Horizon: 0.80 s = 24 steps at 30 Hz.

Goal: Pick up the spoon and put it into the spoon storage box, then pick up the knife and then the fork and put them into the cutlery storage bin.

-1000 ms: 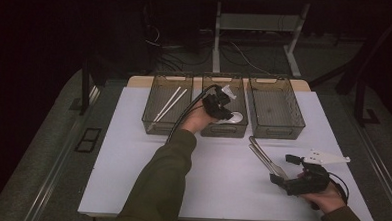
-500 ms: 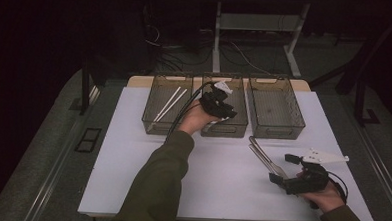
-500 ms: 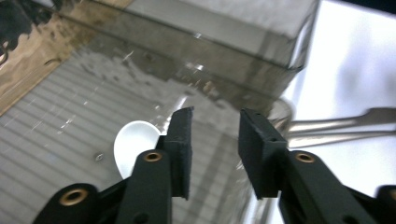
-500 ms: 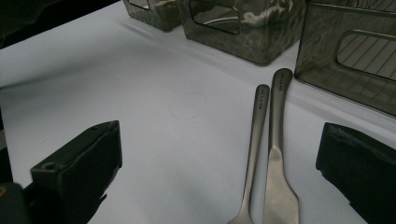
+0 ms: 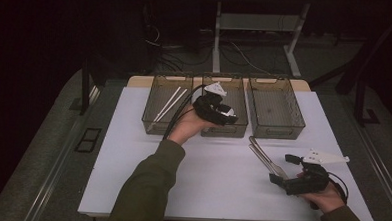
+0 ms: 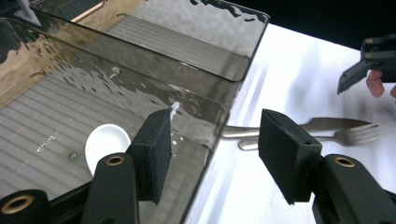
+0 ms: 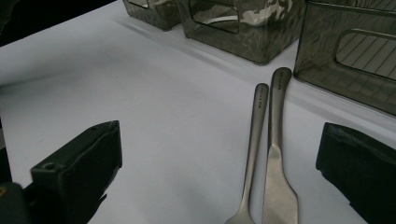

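Three smoky clear bins stand in a row at the back. My left gripper (image 5: 224, 114) hovers over the near end of the middle bin (image 5: 240, 92). Its jaws have just been opening and nothing is between them (image 6: 217, 140). A white spoon (image 6: 107, 142) lies on that bin's floor below. A steel fork (image 7: 254, 140) and knife (image 7: 278, 154) lie side by side on the white table, handles toward the bins. My right gripper (image 7: 219, 158) rests low at their near ends (image 5: 280, 169), open, with one jaw on either side of the pair and not touching them.
The left bin (image 5: 156, 106) holds thin white sticks (image 5: 169, 103). The right bin (image 5: 279, 106) shows a bare ribbed floor. The white tabletop (image 5: 206, 181) spreads in front of the bins. Dark floor, cables and a desk frame lie beyond.
My left gripper has lifted and drawn back from the middle bin while its jaws parted, and the white spoon now lies in the bin. The right gripper has stayed put.
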{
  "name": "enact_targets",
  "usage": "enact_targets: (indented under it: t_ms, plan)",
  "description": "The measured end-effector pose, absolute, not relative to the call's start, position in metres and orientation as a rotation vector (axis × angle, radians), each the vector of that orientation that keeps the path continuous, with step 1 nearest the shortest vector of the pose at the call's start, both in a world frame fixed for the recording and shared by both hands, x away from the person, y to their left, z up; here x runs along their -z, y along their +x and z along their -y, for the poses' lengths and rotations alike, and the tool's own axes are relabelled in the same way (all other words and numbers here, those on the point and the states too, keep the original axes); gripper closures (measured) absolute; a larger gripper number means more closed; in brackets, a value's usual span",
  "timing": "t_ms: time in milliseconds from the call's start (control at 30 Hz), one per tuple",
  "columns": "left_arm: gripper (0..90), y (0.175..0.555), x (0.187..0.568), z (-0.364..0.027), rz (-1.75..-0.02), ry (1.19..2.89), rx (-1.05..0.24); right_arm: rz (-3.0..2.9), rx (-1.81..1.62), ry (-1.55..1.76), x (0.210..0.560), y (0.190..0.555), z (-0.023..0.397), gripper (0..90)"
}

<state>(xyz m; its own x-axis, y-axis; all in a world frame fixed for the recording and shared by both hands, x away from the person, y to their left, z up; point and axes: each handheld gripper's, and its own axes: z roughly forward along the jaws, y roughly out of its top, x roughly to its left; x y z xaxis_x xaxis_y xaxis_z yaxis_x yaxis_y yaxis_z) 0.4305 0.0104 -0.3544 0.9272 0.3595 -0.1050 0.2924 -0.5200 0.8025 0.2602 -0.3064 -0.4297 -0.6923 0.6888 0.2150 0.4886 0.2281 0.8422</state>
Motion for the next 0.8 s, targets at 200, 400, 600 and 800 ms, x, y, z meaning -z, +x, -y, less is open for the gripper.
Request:
enact_targets:
  t_ms: [200, 400, 600, 800]
  plan:
    - [36.9, 0.415, 0.352, -0.018, -0.457, 2.136, -0.099, -2.296, -1.451, 1.119, 0.430, 0.260, 0.306, 0.4]
    - [27.7, 0.400, 0.355, -0.028, -0.469, 2.123, -0.128, -2.291, -1.452, 1.118, 0.430, 0.260, 0.307, 0.4]
    - [18.3, 0.383, 0.363, -0.044, -0.484, 2.100, -0.143, -2.297, -1.448, 1.121, 0.431, 0.262, 0.307, 0.4]
    - [13.2, 0.366, 0.375, -0.065, -0.525, 2.061, -0.147, -2.296, -1.450, 1.120, 0.431, 0.261, 0.307, 0.4]
